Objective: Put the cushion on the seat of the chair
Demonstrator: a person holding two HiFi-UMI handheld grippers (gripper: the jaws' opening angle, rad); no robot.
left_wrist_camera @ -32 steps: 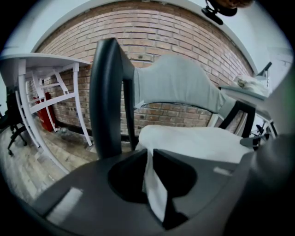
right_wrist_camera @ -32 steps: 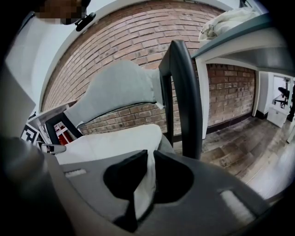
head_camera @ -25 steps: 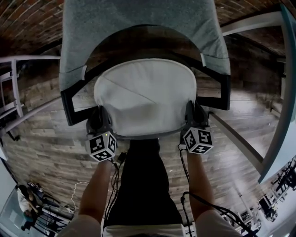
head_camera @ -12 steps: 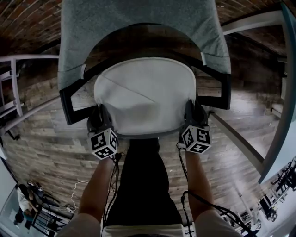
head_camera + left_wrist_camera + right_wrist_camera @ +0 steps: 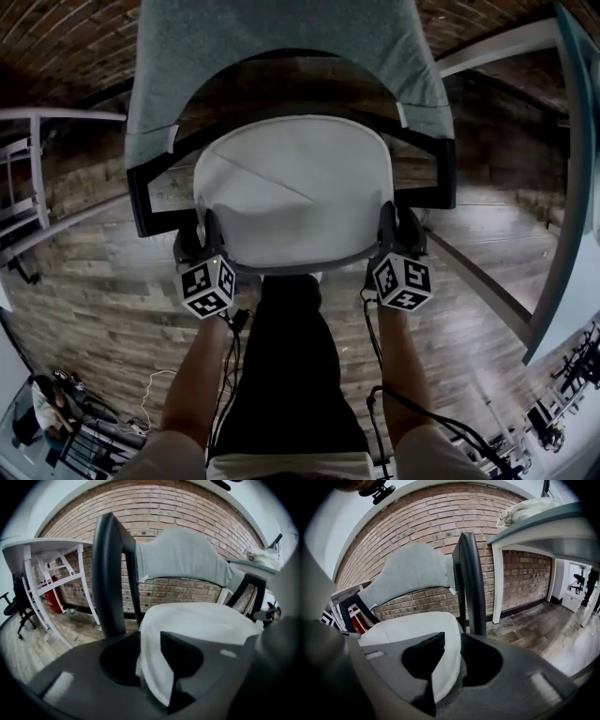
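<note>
The white cushion [image 5: 292, 192] lies over the seat of the chair, in front of its grey backrest [image 5: 281, 47] and between the black arm frames [image 5: 150, 202]. My left gripper [image 5: 210, 236] is at the cushion's front left corner. In the left gripper view the cushion [image 5: 201, 620] is pinched between the left gripper's [image 5: 150, 663] jaws. My right gripper [image 5: 395, 232] is at the front right corner. Its jaws are opening, and the cushion's [image 5: 408, 627] edge sits loosely between them in the right gripper [image 5: 447, 663] view.
White tables stand on both sides [image 5: 47, 550] [image 5: 543, 527]. A brick wall [image 5: 440, 522] runs behind the chair. The floor is wooden planks [image 5: 84, 309]. My legs in dark trousers [image 5: 291, 366] are right at the seat's front edge, and cables [image 5: 375, 403] hang by them.
Almost nothing differs. Both grippers stay at the cushion's front corners, and the cushion keeps its place on the seat.
</note>
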